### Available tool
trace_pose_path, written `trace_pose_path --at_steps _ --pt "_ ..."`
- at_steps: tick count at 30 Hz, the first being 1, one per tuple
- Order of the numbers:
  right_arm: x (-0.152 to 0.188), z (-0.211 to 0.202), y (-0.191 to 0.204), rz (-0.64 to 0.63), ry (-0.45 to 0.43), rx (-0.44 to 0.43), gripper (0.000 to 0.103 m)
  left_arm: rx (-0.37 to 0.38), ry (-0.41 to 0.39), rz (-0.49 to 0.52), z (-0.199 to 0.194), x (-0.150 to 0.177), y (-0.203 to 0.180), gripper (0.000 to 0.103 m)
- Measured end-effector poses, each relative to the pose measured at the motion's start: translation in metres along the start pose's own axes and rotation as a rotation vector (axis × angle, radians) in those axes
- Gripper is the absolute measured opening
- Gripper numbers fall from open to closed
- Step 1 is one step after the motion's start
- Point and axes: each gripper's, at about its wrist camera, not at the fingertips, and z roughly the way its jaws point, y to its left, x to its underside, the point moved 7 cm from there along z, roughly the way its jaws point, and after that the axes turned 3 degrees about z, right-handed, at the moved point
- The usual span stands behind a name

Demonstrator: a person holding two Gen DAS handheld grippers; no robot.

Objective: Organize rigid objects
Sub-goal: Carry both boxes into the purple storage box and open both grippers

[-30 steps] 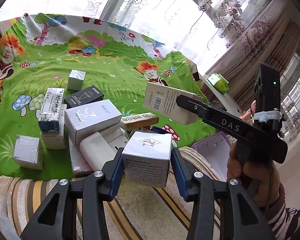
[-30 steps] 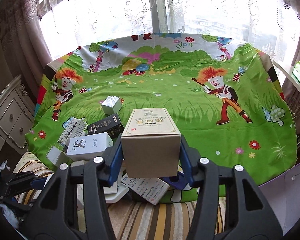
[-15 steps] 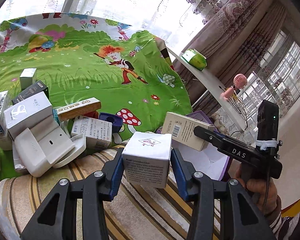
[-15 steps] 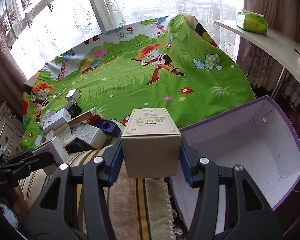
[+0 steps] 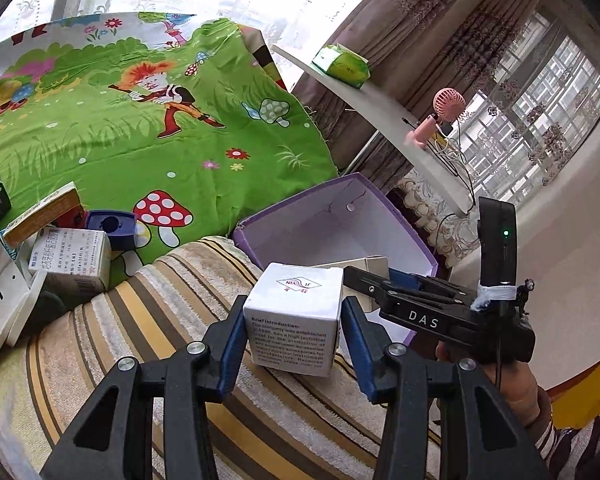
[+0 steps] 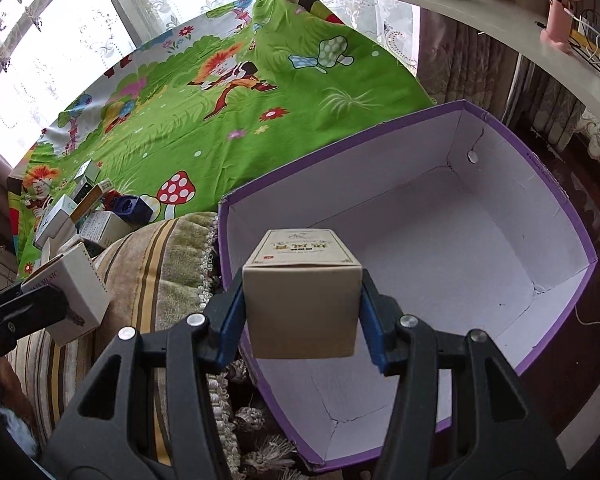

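Observation:
My left gripper point(image 5: 294, 332) is shut on a white cube box point(image 5: 296, 316) with printed text, held above the striped cushion. My right gripper point(image 6: 302, 320) is shut on a tan cardboard box point(image 6: 302, 304), held over the near left rim of an open purple storage box point(image 6: 420, 240) with a white, empty inside. In the left wrist view the right gripper point(image 5: 380, 280) reaches in from the right with the tan box point(image 5: 364, 266) over the purple box point(image 5: 332, 224). In the right wrist view the left gripper's white box point(image 6: 74, 296) shows at far left.
Several small boxes point(image 5: 68, 256) lie piled on the green cartoon sheet point(image 5: 140, 140) at left, also seen in the right wrist view point(image 6: 96, 220). A striped cushion point(image 5: 140, 340) lies below me. A white shelf point(image 5: 380, 120) holds a green pack and a pink fan.
Both grippers swung right, away from the pile of boxes, each carrying its box. The right gripper now hangs over the purple box; the left follows beside it.

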Motion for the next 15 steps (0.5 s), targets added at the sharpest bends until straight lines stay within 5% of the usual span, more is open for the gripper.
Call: trace_pose_path --at_steps 8,12,15 --pt "0.006 0.004 -0.019 0.035 0.026 0.022 0.056 0.007 0.065 0.053 0.025 0.000 -0.021 0.047" --pt "0.005 0.001 -0.027 0.057 0.022 0.036 0.074 -0.001 0.099 0.059 0.034 0.003 -0.023 0.058" --pt "0.003 -0.001 -0.030 0.067 0.014 0.041 0.076 0.006 0.090 0.037 0.031 0.002 -0.020 0.061"
